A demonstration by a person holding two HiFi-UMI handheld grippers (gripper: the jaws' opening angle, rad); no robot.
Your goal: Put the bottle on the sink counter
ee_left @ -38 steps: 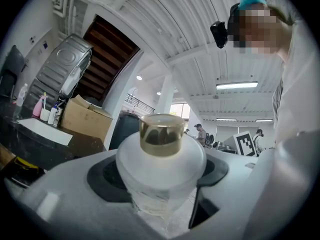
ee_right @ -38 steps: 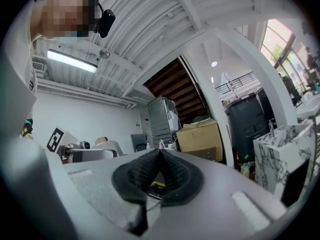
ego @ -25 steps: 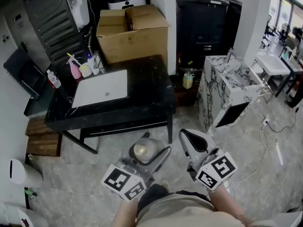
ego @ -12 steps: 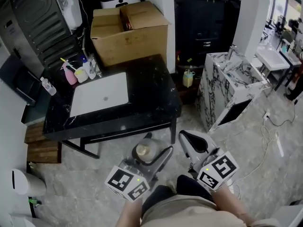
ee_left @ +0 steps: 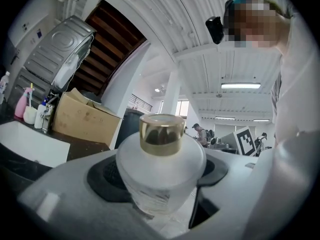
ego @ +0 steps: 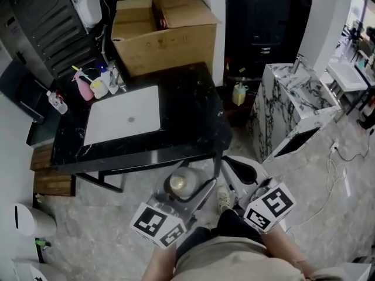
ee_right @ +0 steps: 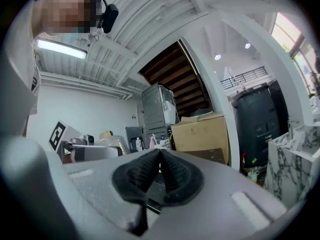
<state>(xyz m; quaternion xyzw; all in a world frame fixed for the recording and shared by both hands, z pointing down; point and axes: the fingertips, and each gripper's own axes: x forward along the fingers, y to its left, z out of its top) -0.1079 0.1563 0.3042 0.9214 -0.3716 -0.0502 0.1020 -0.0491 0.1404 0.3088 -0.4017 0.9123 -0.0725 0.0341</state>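
One bottle (ee_left: 160, 174); right gripper view adds marble cabinet (ee_right: 296, 149).

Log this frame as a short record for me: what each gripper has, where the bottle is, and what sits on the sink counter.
left gripper: shut on the bottle, upright, gold cap on
right gripper: shut, nothing between the jaws
bottle position: held short of the near edge of the counter, not set down
sink: white, set in the black counter's left part
on the counter: cardboard box at the back, pink spray bottle at the back left
task state: bottle not yet placed
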